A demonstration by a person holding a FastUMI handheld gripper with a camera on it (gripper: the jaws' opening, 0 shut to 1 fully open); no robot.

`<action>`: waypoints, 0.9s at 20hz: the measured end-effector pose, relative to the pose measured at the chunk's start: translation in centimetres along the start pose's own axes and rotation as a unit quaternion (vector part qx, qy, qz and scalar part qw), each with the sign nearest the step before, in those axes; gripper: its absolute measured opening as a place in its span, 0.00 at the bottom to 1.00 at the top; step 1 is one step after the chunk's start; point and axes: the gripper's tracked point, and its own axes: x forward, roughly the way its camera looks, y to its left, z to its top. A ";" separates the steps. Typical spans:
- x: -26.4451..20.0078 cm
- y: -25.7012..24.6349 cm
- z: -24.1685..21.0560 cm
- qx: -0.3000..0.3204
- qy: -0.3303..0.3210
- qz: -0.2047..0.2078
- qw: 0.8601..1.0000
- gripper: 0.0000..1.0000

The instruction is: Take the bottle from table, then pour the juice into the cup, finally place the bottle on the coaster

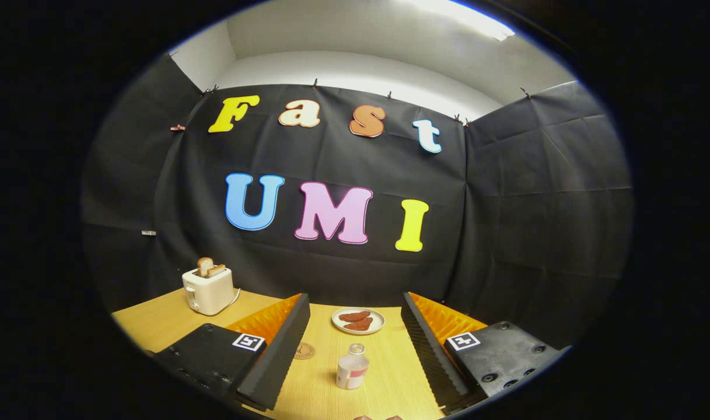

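Small bottle (352, 367) upright on the worktop (390, 373), between and just ahead of the wide-open, empty claw (355, 356), with a round coaster (303, 350) beside the left finger and a plate (358, 321) with 2 brown pieces beyond. Risk of tipping the light bottle if 1 finger lands first. Cup not made out; coaster half hidden; toaster (209, 290) far left.

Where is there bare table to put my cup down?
The gripper is open with the bottle standing between its fingers, so that lane is crowded. Bare wood lies between the bottle and the plate of food beyond it. More lies in front of the toaster, outside the left finger. The round coaster hugs that finger.
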 end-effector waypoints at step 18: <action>6.7 -1.5 -10.7 0.039 0.058 0.051 0.996 0.97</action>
